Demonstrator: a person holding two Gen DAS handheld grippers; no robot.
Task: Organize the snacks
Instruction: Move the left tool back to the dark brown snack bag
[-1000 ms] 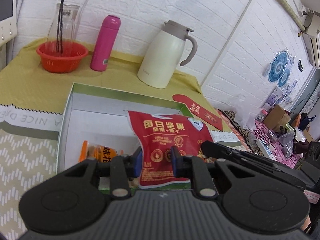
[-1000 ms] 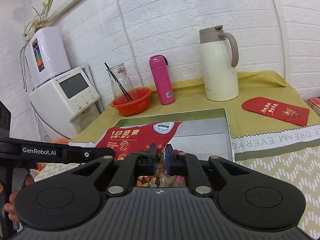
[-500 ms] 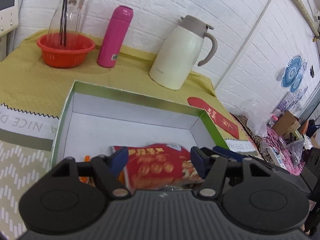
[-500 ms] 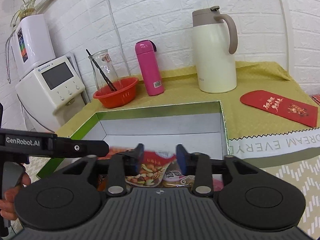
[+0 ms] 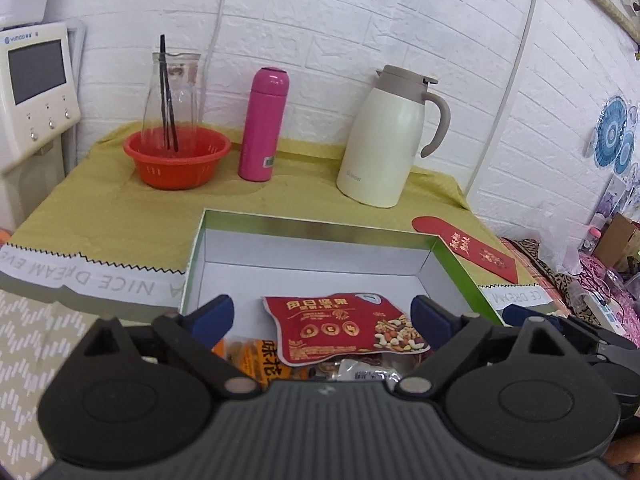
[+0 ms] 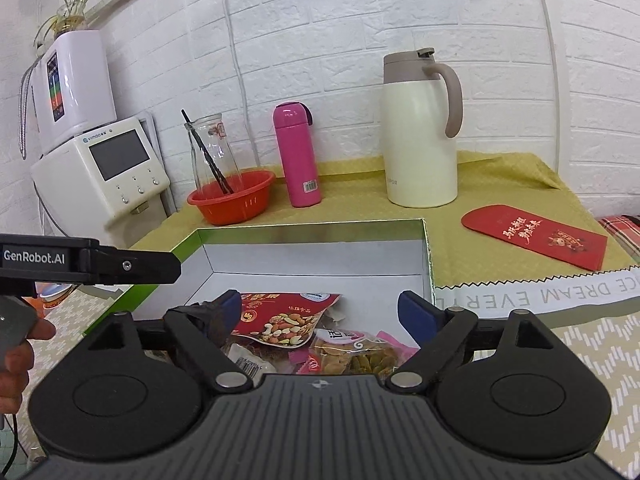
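Both grippers, left [image 5: 324, 316] and right [image 6: 320, 312], have just spread wide, nothing pinched. The red nut bag [image 5: 344, 328] lies flat in the box [image 5: 320, 228], apparently atop other snack packets [image 6: 352, 354].

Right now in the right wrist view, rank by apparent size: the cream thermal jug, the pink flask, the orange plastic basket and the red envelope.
1. Cream thermal jug
2. Red envelope and orange plastic basket: too alike to rank
3. Pink flask
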